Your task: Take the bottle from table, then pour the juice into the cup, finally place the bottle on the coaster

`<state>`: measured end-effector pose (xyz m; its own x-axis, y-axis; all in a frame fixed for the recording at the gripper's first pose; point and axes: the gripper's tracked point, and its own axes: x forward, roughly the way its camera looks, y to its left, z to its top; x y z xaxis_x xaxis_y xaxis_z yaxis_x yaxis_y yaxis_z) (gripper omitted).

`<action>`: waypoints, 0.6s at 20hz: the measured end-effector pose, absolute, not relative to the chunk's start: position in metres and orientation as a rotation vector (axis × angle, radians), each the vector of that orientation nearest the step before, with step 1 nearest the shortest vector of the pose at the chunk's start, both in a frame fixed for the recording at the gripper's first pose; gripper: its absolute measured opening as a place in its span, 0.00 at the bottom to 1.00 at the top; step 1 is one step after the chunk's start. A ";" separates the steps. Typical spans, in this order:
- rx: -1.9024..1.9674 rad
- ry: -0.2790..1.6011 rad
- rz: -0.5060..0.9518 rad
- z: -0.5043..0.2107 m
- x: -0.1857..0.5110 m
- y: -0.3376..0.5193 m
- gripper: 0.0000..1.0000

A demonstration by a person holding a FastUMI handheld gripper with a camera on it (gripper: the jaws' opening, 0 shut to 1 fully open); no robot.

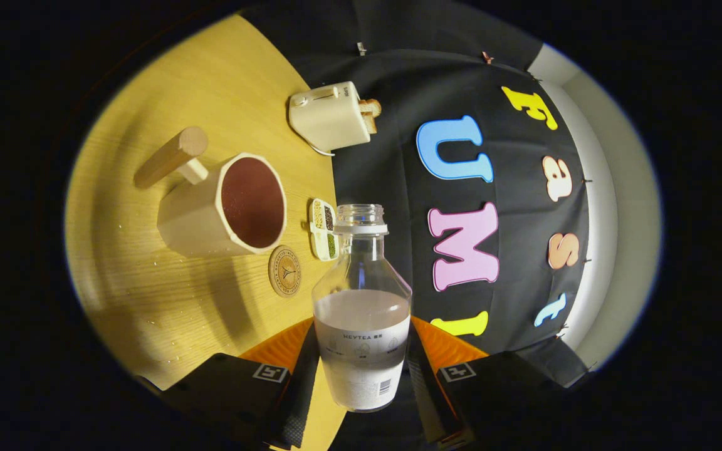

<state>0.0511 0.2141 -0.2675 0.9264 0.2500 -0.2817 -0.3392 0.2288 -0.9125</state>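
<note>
My gripper [361,369] is shut on a clear, uncapped bottle [361,294], one finger pressing each side of its labelled lower body. The bottle holds pale pinkish juice to about half its height. The whole view is rolled sideways, so the wooden table [148,294] stands like a wall beside the bottle. On it sits a cream cup [226,210] with a wooden handle, its inside dark reddish. A round wooden coaster [284,270] lies bare between the cup and the bottle, close to the cup's base.
A cream toaster [331,116] with a slice of bread in it stands at the table's far edge beyond the cup. A small white compartment tray [323,229] of grains lies beside the coaster. Small droplets dot the tabletop near the fingers.
</note>
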 end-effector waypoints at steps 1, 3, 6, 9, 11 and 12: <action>-1.304 0.071 0.412 -0.269 0.052 0.215 0.72; -1.346 0.058 0.420 -0.269 0.055 0.215 0.72; -1.401 0.045 0.425 -0.271 0.059 0.213 0.72; -1.423 0.058 0.422 -0.274 0.061 0.210 0.72; -1.437 0.055 0.419 -0.273 0.064 0.209 0.72; -1.448 0.046 0.422 -0.272 0.065 0.211 0.72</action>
<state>0.0645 0.2107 -0.2723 0.9256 0.2519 -0.2826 -0.3070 0.0628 -0.9496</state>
